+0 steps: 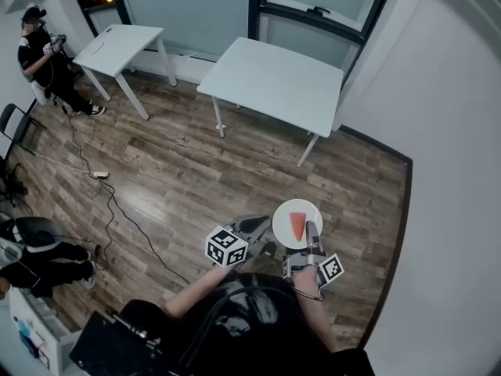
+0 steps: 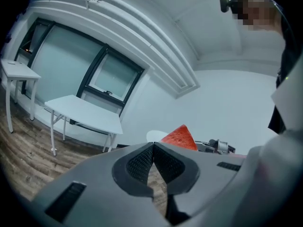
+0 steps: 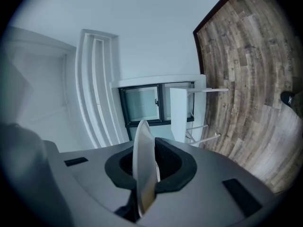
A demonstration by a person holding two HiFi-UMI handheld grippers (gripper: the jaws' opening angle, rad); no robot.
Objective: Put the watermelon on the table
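Right gripper (image 1: 311,232): clamped on the plate (image 1: 283,212) rim, watermelon (image 1: 297,225) slice aboard.
Left gripper (image 2: 153,146): jaws together, empty.
Table (image 1: 274,81): well apart, ahead.

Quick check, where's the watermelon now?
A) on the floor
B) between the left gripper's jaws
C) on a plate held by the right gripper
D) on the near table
C: the watermelon lies on the plate, and the right gripper is clamped on the plate's rim, which shows edge-on between its jaws in the right gripper view.
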